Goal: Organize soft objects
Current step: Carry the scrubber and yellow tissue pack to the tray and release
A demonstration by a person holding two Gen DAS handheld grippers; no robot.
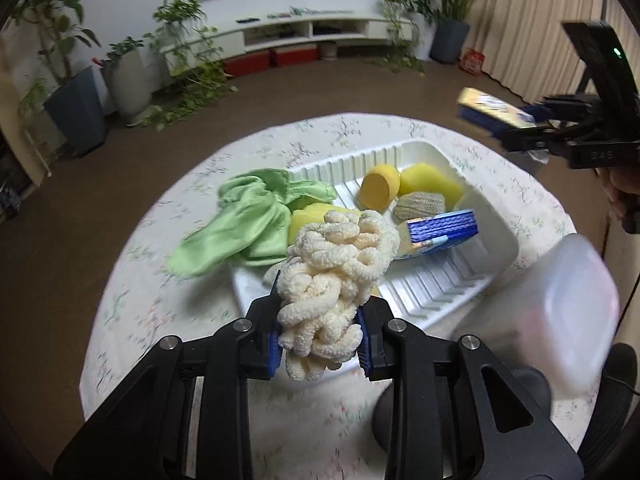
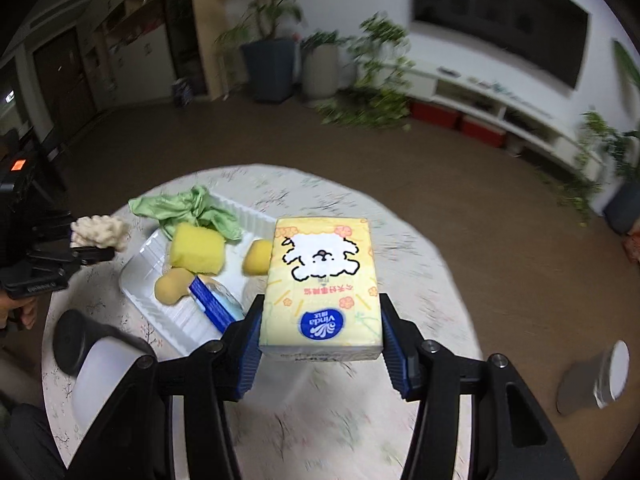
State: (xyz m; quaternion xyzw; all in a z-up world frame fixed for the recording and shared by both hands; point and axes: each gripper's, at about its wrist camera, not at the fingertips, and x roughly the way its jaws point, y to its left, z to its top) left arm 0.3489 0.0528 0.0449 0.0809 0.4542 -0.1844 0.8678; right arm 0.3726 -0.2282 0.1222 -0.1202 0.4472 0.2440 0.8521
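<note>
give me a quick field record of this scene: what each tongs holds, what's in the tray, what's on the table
left tongs: shut on cream knobbly chenille cloth
right tongs: shut on yellow soft tissue pack with cartoon dog print
white ribbed plastic tray: yellow sponges, knitted beige scrubber, blue tissue pack
green satin cloth: draped over the tray's rim onto the table
round table with floral cloth: also a translucent plastic container, blurred

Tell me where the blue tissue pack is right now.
The blue tissue pack lies tilted in the white tray, near side, just below the knitted scrubber in the left wrist view.
</note>
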